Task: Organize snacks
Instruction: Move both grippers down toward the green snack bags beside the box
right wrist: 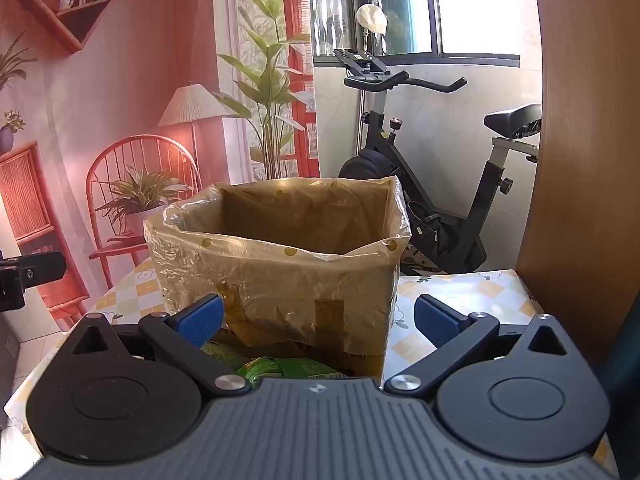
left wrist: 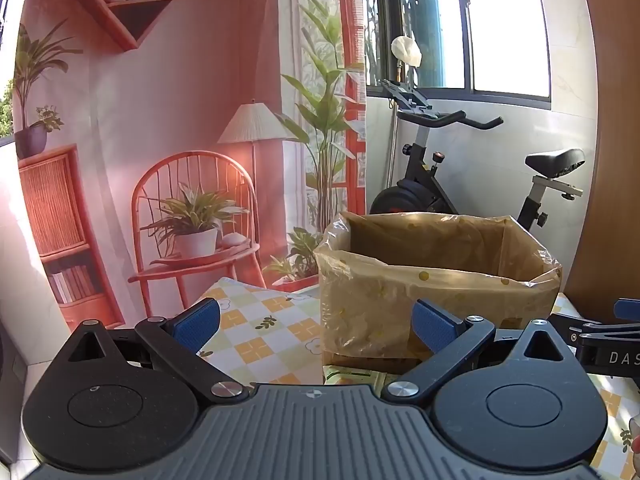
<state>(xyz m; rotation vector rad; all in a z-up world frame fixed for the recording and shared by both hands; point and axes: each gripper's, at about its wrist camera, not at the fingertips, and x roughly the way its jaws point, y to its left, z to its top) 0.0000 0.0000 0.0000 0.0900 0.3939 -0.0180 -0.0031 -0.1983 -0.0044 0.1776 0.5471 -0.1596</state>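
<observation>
A cardboard box lined with a clear plastic bag stands on the checkered tablecloth; it also shows in the right wrist view. My left gripper is open and empty, just in front of the box's left side. My right gripper is open and empty, facing the box's near wall. Green snack packets lie on the table at the foot of the box, below the right gripper. A packet edge shows under the left gripper. The box's inside is mostly hidden.
A backdrop printed with a chair, lamp and plants hangs behind the table. An exercise bike stands behind the box by the window. A wooden panel rises at the right. The right gripper's body shows at the left view's right edge.
</observation>
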